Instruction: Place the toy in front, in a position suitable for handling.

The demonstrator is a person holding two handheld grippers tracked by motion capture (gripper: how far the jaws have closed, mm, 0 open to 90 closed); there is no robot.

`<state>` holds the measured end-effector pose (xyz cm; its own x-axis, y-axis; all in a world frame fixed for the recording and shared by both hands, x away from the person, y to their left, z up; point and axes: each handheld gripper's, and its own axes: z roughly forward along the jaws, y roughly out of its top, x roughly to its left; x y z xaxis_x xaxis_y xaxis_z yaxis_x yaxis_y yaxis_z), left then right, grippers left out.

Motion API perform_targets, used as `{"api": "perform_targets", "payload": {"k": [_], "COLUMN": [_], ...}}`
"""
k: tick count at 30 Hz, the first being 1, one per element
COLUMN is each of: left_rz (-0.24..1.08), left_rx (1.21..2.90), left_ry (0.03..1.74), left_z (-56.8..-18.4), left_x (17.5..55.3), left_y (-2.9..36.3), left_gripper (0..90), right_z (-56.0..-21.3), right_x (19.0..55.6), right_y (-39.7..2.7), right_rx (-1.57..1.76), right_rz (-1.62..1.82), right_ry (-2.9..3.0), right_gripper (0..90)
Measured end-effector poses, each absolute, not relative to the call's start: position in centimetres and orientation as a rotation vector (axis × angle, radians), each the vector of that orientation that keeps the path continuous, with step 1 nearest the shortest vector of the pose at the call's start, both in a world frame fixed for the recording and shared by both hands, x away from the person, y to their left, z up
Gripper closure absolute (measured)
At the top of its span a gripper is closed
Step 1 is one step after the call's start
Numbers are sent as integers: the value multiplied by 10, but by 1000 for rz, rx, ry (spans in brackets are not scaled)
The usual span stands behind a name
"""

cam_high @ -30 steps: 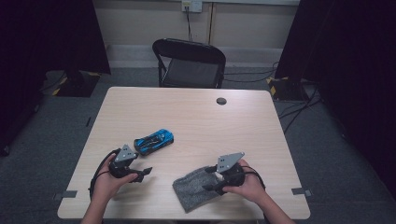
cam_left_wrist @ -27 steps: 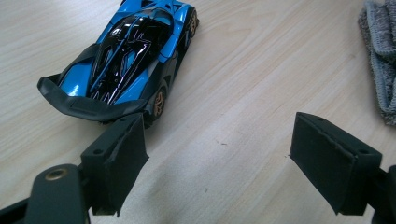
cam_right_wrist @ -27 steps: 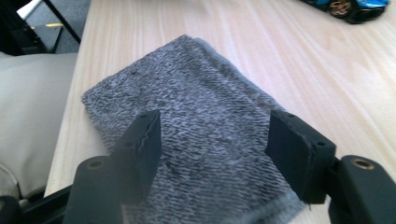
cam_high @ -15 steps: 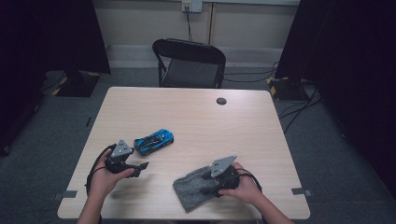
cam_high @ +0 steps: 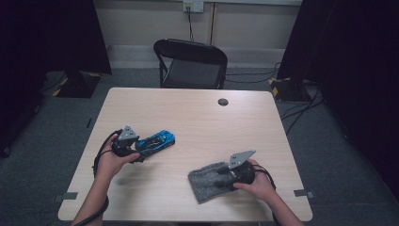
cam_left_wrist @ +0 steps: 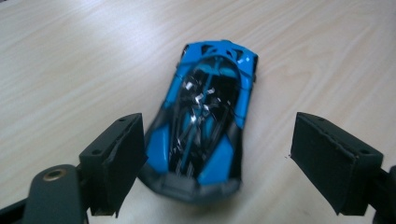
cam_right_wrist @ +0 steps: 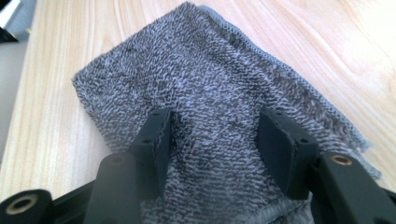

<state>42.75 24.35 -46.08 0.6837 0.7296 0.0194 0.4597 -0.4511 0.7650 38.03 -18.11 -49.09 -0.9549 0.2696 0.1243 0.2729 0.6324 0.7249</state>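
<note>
Both jaws gape: left gripper (cam_left_wrist: 217,154) straddles toy car (cam_left_wrist: 205,121), right gripper (cam_right_wrist: 212,140) presses cloth (cam_right_wrist: 210,88).

Both forearms come in from the near edge of the bench (cam_high: 197,117). The left hand (cam_high: 109,162) holds the left gripper (cam_left_wrist: 217,154) low over the bench's left side, jaws spread wide on either side of the near end of a blue toy car (cam_left_wrist: 205,116), neither jaw clearly touching it. The right hand (cam_high: 256,181) holds the right gripper (cam_right_wrist: 212,135) near the bench's front right, jaws parted and pressed down into a grey cloth (cam_right_wrist: 210,79)
</note>
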Motion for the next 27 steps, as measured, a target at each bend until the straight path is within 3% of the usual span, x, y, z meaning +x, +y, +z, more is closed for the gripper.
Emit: {"api": "perform_targets", "payload": {"k": [27], "left_rz": [312], "left_rx": [2230], "left_ry": [860], "left_z": [-492], "left_x": [481], "left_y": [209], "left_gripper": [186], "right_z": [-492], "right_x": [380], "right_y": [-181], "right_rx": [-482], "right_rz": [-1267], "right_ry": [-2831], "right_gripper": [451]}}
